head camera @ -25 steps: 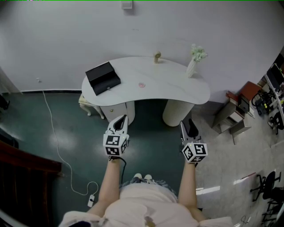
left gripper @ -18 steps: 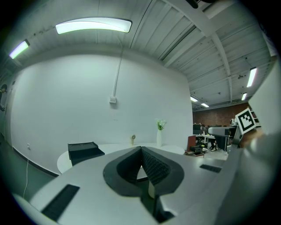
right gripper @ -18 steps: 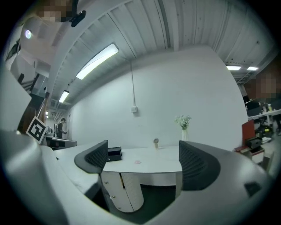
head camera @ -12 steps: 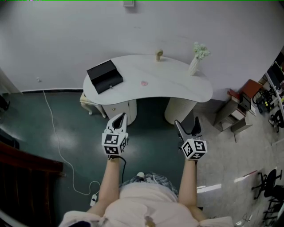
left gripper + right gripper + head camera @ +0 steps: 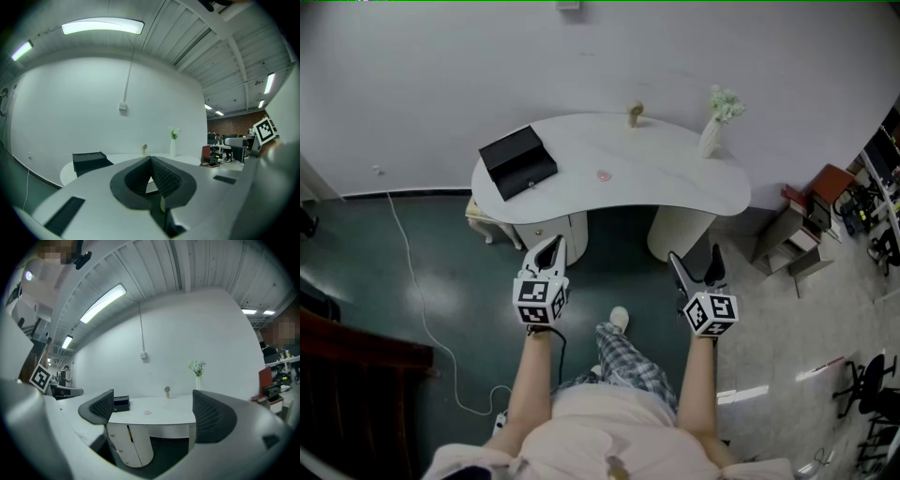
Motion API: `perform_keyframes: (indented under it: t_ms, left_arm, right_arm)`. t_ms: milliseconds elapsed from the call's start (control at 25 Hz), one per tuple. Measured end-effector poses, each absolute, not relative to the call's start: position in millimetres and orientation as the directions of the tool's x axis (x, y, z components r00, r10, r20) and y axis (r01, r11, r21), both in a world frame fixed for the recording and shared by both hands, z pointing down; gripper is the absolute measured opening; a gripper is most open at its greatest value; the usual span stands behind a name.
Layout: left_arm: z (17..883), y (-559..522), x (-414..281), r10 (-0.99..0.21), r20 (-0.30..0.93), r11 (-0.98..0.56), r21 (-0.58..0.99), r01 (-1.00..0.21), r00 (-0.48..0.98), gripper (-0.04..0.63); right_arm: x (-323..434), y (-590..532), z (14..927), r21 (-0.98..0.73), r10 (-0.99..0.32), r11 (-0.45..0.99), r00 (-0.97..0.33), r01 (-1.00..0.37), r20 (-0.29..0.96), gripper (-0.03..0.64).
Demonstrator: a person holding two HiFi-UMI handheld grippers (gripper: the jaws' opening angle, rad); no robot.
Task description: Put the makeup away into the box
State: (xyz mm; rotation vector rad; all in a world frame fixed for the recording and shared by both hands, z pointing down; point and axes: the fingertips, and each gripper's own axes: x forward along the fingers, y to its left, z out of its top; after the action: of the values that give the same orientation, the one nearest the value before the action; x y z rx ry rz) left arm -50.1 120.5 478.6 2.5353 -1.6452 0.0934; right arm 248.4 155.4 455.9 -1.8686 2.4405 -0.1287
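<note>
A black open box (image 5: 517,161) sits at the left end of a white curved table (image 5: 675,192). A small pink makeup item (image 5: 603,175) lies near the table's middle. Both grippers hang in the air short of the table's front edge, touching nothing. My left gripper (image 5: 548,253) is shut and empty, and its view shows the box (image 5: 89,161) ahead on the left. My right gripper (image 5: 696,264) stands wide open and empty. Between its jaws I see the box (image 5: 121,404) and the pink item (image 5: 147,413) far ahead.
A white vase with flowers (image 5: 712,127) and a small gold object (image 5: 634,114) stand at the table's back edge. A drawer pedestal (image 5: 548,234) and a round leg (image 5: 680,230) hold the table up. A white cable (image 5: 412,281) runs across the green floor. Furniture (image 5: 811,220) crowds the right side.
The right gripper's jaws have swung from nearly shut to wide open. Both grippers have edged toward the table, and the person's leg has stepped forward between them.
</note>
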Motion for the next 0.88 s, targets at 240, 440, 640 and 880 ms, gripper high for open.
perform_keyframes:
  t_ms: [240, 440, 640, 880]
  left_arm:
    - [480.4, 83.9, -47.5, -0.907, 0.111, -0.401, 0.06, -0.914, 0.405, 0.025]
    - [488.9, 36.5, -42.9, -0.911, 0.119, -0.391, 0.051, -0.919, 0.394, 0.025]
    - [486.3, -26.1, -38.2, -0.918, 0.128, -0.374, 0.043, -0.926, 0.377, 0.025]
    - [491.9, -100.0, -48.9, -0.933, 0.143, -0.329, 0.044, -0.943, 0.332, 0.025]
  right_arm:
    - [246.2, 116.2, 456.7, -0.103, -0.962, 0.271, -0.271, -0.957, -0.011, 0.514]
    - [251.9, 62.1, 463.9, -0.102, -0.96, 0.279, -0.28, -0.955, -0.012, 0.512]
    - [253.9, -10.9, 467.5, -0.114, -0.955, 0.294, -0.296, -0.949, 0.002, 0.512]
    - [237.0, -100.6, 473.1, -0.112, -0.935, 0.35, -0.354, -0.93, 0.025, 0.512]
